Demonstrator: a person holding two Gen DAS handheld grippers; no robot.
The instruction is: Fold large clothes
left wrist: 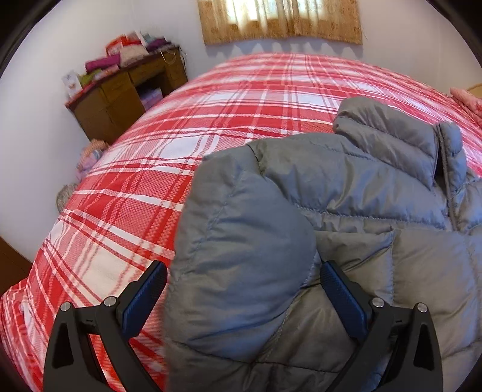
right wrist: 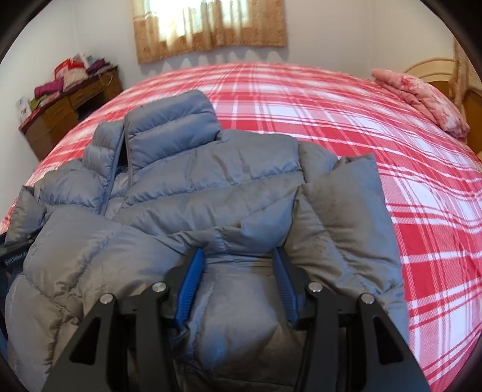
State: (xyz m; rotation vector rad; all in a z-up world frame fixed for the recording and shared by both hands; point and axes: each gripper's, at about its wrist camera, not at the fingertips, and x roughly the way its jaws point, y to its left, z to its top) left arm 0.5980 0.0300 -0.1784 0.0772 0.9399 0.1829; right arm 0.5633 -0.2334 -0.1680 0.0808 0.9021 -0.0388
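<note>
A bedroom with pale walls holds a bed [left wrist: 211,126] spread with a red and white plaid cover, a tan curtain [left wrist: 280,21] over the window behind it. In the far left corner a brown wooden desk [left wrist: 120,93] serves as a surface for stacked folded cloths [left wrist: 120,51], pink, purple and white. A pink flowered pillow [right wrist: 421,96] lies at the bed's far right edge.

A grey puffer jacket [right wrist: 211,169] lies on the near part of the bed, front up, collar pointing toward the window, both sleeves folded in over the body.

The left tool [left wrist: 244,289] stands wide open astride the folded left sleeve [left wrist: 241,235]; its blue pads [left wrist: 343,298] sit either side of the padding, the left one clear of it over the cover, the right one close beside it.

The right tool [right wrist: 238,271] is about half open, a bulge of the other sleeve [right wrist: 241,301] between its blue pads; whether they press on the fabric I cannot tell.
</note>
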